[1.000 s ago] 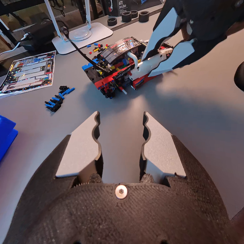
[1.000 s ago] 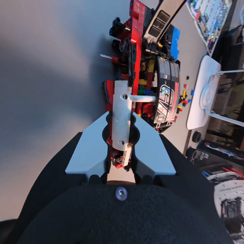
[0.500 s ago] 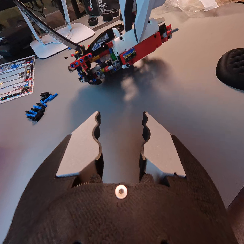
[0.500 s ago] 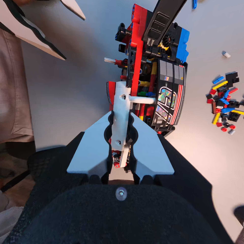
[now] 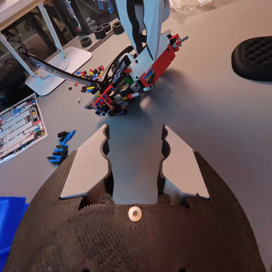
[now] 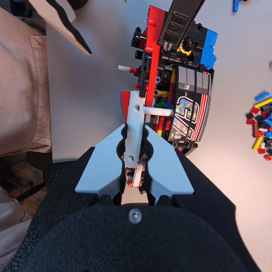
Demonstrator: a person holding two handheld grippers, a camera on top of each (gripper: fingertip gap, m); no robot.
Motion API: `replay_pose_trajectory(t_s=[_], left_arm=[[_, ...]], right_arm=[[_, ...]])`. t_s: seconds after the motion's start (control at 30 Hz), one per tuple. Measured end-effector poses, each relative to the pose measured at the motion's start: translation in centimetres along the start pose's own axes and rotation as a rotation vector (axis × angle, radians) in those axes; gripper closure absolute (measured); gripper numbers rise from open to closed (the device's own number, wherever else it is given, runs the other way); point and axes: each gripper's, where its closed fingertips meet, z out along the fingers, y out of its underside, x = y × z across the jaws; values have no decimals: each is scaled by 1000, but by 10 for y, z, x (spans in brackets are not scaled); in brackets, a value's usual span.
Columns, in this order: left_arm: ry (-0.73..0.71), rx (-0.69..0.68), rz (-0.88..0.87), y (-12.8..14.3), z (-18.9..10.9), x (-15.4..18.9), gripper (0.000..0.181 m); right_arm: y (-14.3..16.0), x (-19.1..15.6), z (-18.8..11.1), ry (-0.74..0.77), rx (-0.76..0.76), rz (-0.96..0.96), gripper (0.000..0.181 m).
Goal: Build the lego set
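Observation:
The partly built lego car [image 6: 173, 82], red, black, white and blue, hangs tilted in my right gripper [image 6: 135, 126]. That gripper is shut on the car's white side panel [image 6: 134, 117]. In the left wrist view the car [image 5: 126, 82] is held from above by the right gripper [image 5: 145, 56], rear end raised and nose down close to the table. My left gripper [image 5: 135, 125] is open and empty above the grey table, a short way in front of the car's nose. One of its fingers [image 6: 64, 28] shows at the upper left of the right wrist view.
A pile of small loose pieces [image 5: 91, 75] lies by the white lamp base [image 5: 58, 69]. Blue and black pins [image 5: 61, 147] and a sticker sheet [image 5: 19, 125] lie left. Tyres [image 5: 101, 31] stand at the back. A black padded pad [image 5: 253, 58] lies right, a blue bin [image 5: 8, 220] near left.
The right gripper has lifted the car off the table and tipped it nose down, rear up. The left gripper stays open and has shifted slightly.

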Motion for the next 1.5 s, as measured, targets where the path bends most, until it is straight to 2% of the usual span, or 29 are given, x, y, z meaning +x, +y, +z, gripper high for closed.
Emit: replay_pose_trajectory(t_s=[0.03,0.1,0.17,0.27,0.33,0.4,0.43,0.53,0.6,0.67,0.73,0.8,0.9,0.97,1.0,1.07,1.23,1.5], left_arm=[[-5,10,33,1,7,-7,106],[-22,72,107,0,20,-21,94],[-16,147,175,-1,32,-26,94],[-19,184,286,-5,48,-23,92],[-41,181,383,-10,57,-20,97],[-100,167,453,-14,64,-28,111],[-92,173,461,-15,65,-29,116],[-46,191,407,-15,65,-32,117],[-16,213,336,-17,62,-37,118],[9,215,264,-18,59,-41,119],[25,229,197,-22,55,-46,119],[46,228,128,-24,52,-51,120],[61,228,122,-23,51,-53,119],[66,238,123,-23,52,-52,119],[67,240,117,-23,52,-52,119],[63,239,112,-23,52,-52,119],[49,254,137,-22,49,-48,119],[63,293,142,-21,51,-45,119]], right_arm=[[0,-1,0,-10,1,2,164],[-1,-4,0,-37,-1,8,164],[-1,-8,0,-67,-6,17,165],[-1,-13,-1,-122,-16,29,165],[-2,-16,-3,-173,-13,38,165],[0,-18,-6,-226,-22,58,166],[1,-18,-7,-244,-25,68,166],[-3,-12,-9,-242,17,73,165],[-9,-6,-13,-176,68,64,163],[-17,3,-21,-48,138,44,161],[-21,13,-29,151,181,11,142],[-21,4,-33,320,201,-85,121],[-14,14,-35,676,118,-249,110],[-9,25,-31,798,63,-290,108],[-11,26,-27,804,79,-297,112],[-17,21,-17,754,128,-320,133],[-18,16,-14,727,130,-362,133],[-16,14,-17,605,225,-315,133]])
